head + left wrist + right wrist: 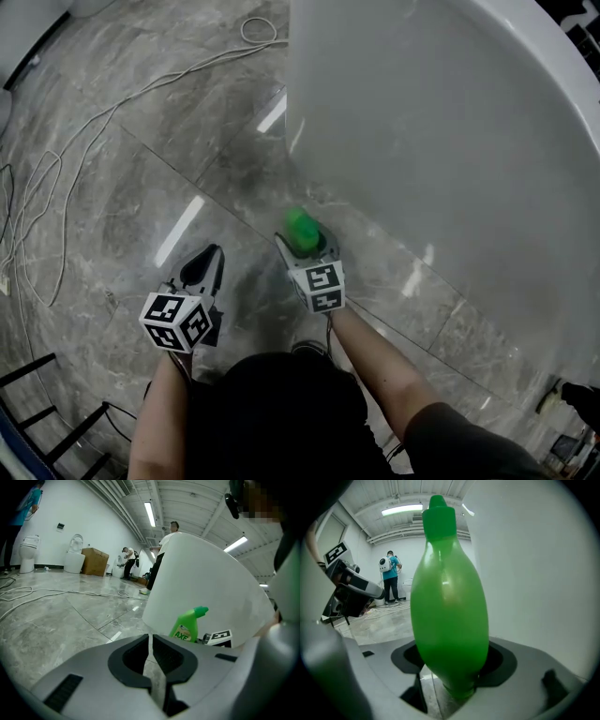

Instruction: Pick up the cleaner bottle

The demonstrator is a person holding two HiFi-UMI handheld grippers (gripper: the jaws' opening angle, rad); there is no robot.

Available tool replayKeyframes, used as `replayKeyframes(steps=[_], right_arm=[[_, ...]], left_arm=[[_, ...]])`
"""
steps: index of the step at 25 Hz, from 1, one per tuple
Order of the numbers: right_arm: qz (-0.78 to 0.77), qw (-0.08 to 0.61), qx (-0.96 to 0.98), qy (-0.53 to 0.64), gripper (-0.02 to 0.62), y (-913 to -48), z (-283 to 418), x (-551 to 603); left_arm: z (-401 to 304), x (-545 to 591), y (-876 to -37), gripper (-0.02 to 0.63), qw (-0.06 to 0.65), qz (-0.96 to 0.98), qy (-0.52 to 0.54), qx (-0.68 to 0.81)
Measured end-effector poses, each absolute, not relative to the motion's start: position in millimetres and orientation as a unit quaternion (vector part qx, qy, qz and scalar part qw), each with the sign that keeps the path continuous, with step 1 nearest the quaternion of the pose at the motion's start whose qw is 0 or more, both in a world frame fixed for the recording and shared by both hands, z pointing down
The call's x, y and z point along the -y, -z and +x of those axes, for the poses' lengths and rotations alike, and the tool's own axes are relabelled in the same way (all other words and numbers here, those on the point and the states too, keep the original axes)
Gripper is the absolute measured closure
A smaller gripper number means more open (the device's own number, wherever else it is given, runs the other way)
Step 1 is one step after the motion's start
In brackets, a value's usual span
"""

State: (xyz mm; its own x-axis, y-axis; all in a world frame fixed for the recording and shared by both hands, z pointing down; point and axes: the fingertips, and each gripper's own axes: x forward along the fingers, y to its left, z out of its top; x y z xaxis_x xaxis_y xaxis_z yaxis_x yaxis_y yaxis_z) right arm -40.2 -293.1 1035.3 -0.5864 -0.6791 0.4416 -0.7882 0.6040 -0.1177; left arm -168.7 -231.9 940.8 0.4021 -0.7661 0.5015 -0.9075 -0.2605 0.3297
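The fingers of your right gripper pinch the bright green plastic cleaner bottle, one dark pad on each side of its rounded body. Its green cap points away from the camera. In the head view the cleaner bottle shows as a green top between the two fingers, just ahead of that gripper's marker cube.

The fingers of your left gripper are pressed almost together. Only a thin slit shows between them, with nothing in it but floor behind. This gripper hangs to the left of the right one, apart from the bottle.

From the left gripper view the bottle stands upright with its angled nozzle toward the right. A label is on its front, and the right gripper's marker cube is just beside it. Its base is hidden behind the gripper body, so you cannot tell whether it rests on the floor.

Right behind the bottle rises the curved wall of a large white bathtub. Below is the glossy grey marble tile floor, and thin white cables lie looped across it well to the left.
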Motion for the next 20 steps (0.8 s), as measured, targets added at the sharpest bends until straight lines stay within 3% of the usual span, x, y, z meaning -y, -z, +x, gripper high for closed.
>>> replayKeyframes(steps=[13, 16, 20], right_arm=[[0.429, 0.184, 0.873, -0.141, 0.318, -1053.6, -44.9, 304.1], [0.446, 0.185, 0.864, -0.143, 0.368, -1051.3, -39.3, 310.6], [0.435, 0.185, 0.868, -0.149, 0.381, -1047.5, -40.9, 316.0]], left_arm=[[-171.6, 226.9, -954.1, 0.570, 0.300, 0.772, -0.127, 0.545], [-171.0, 227.2, -953.0, 0.571, 0.306, 0.769, -0.116, 0.549], [-168.5, 225.5, -954.6, 0.571, 0.304, 0.773, -0.121, 0.544]])
